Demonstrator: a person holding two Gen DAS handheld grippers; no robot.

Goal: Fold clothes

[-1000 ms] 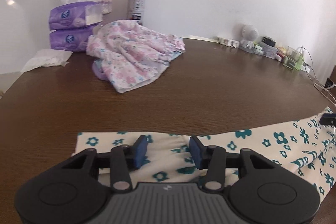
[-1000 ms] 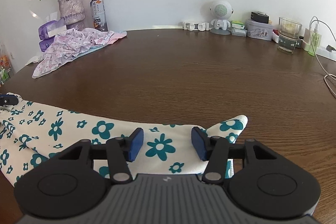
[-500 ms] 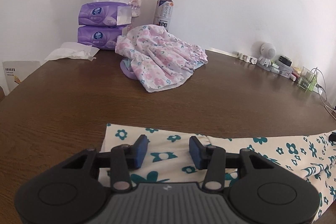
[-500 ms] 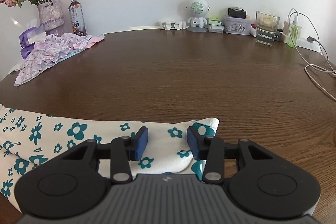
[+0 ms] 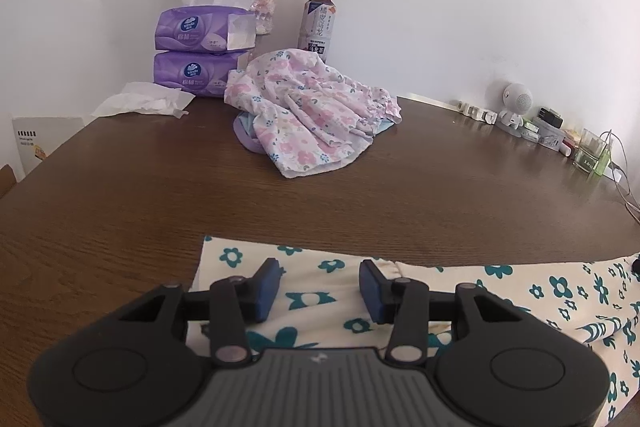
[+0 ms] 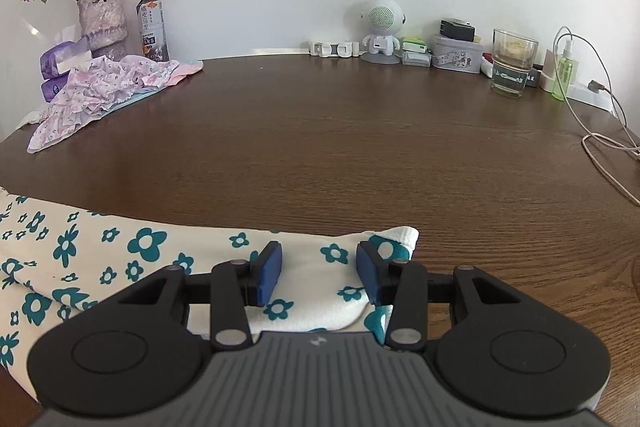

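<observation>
Left gripper [image 5: 318,283] and right gripper [image 6: 318,273], each at the bottom centre of its frame, hover with jaws apart and empty over opposite ends of the cream teal-flowered garment [image 5: 500,287], which lies flat across the lower edge of the brown wooden table [image 6: 340,131]. A probable fault: if either gripper closes on only the top layer, or the two lift unevenly, the cloth may skew or slide off the near table edge. Beyond, a crumpled pink floral garment [image 5: 312,119] lies mid-left before tissue packs [image 5: 200,53], a bottle [image 5: 318,25] and a white wall.
</observation>
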